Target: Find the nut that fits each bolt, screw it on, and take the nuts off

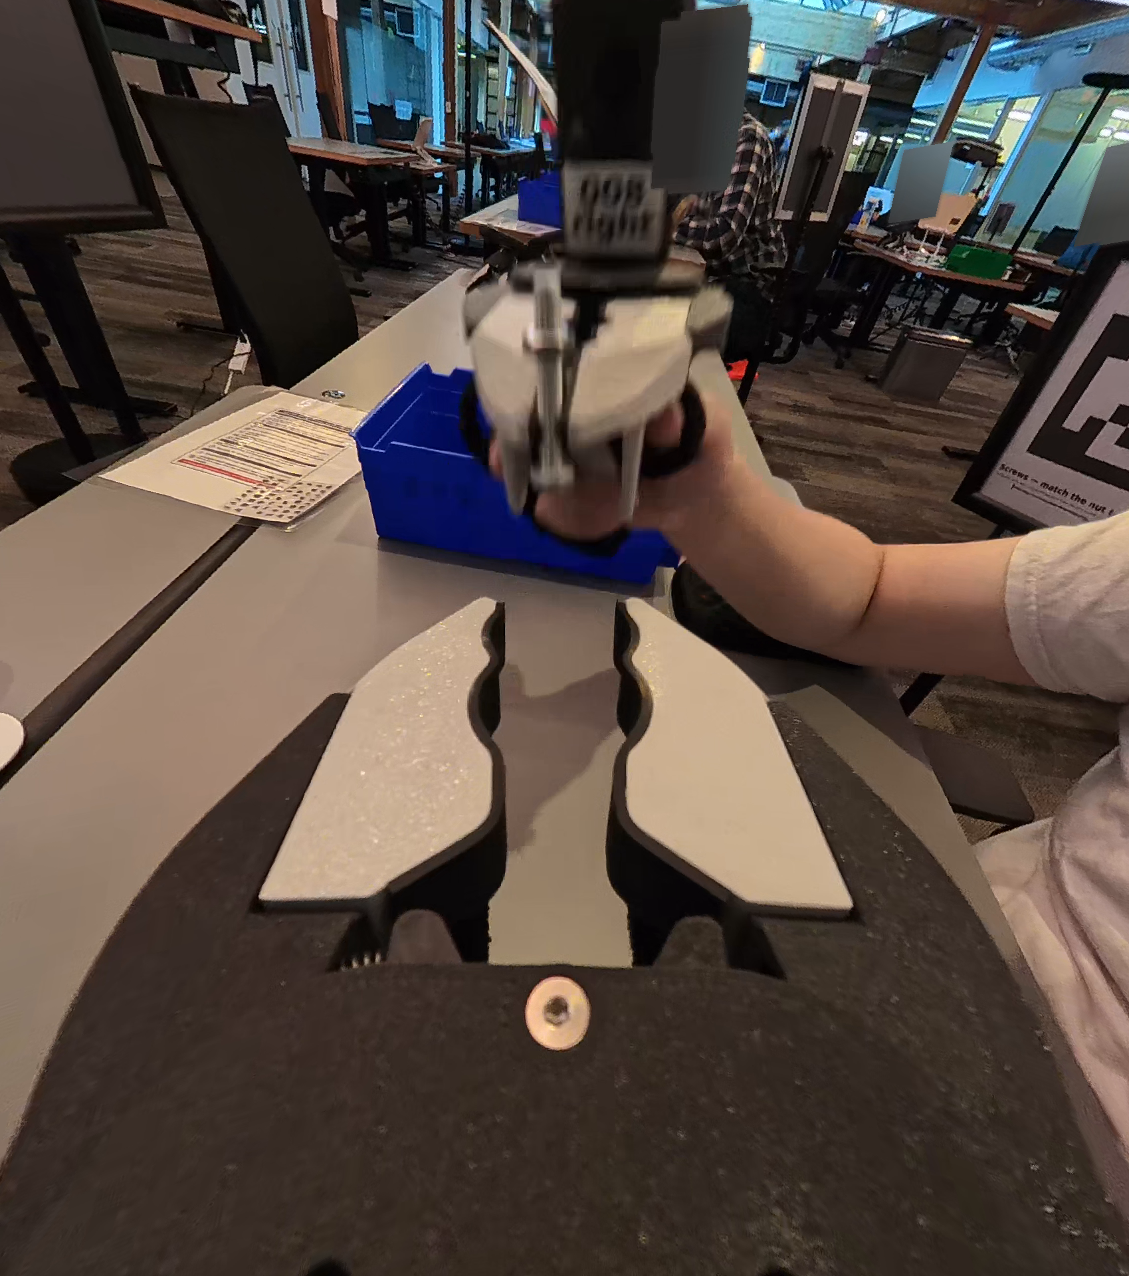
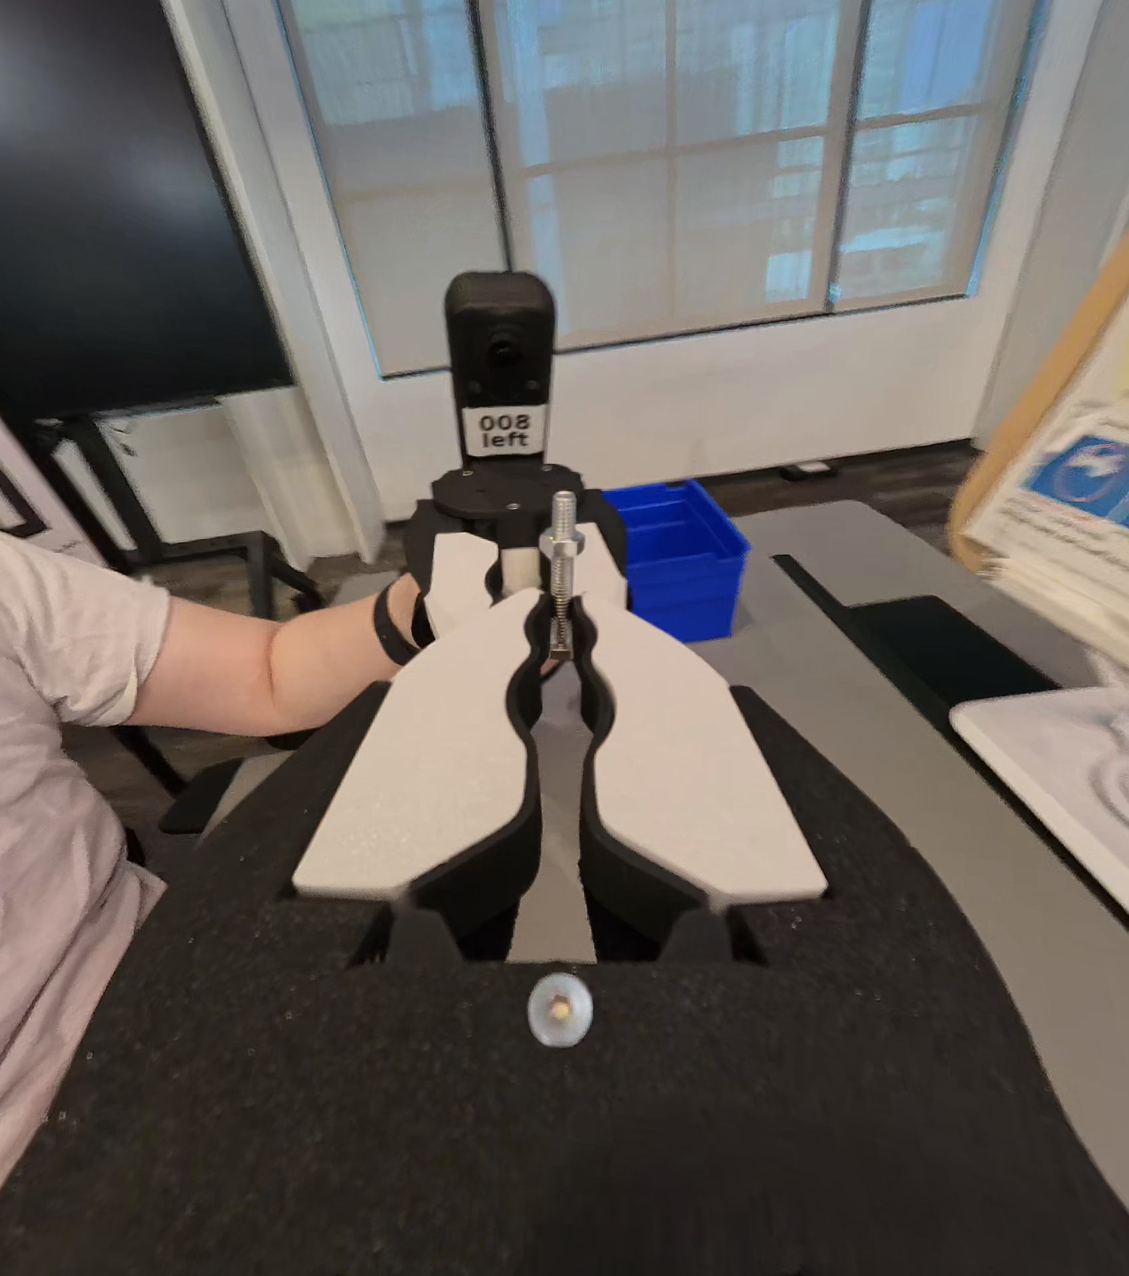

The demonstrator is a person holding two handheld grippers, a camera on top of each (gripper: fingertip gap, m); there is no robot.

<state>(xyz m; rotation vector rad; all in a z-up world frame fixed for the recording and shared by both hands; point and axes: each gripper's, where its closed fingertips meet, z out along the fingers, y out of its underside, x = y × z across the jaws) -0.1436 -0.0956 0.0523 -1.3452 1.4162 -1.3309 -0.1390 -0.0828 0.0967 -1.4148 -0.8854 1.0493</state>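
We have the grey desk (image 1: 133, 621) under both tools, with a blue bin (image 1: 423, 476) standing on it beyond the left tongs and just behind the right ones. A laminated sheet (image 1: 257, 449) lies to the bin's left in the left wrist view.

Our right tongs (image 2: 560, 625) are closed on the bolt (image 2: 561, 573), pinching it near its head at the very tips. The bolt's long axis runs upright in the right wrist view, with the threaded end rising free above the tips. The left wrist view shows the same bolt (image 1: 547, 400) standing on end between the right tongs (image 1: 572, 483), though blurred.

Our left tongs (image 1: 558, 621) are open and hold nothing; bare desk shows through the gap. They sit low and face the right tongs head on, so the bolt lies straight ahead of them and higher, well apart.

The nut (image 2: 561, 549) sits on the bolt's shank, partway down from the free end and above the right tips. We judge the coming move turns on this: the left tongs are the free pair, so they would have to rise, line up across the upright axis and close on the nut's flats to turn it.
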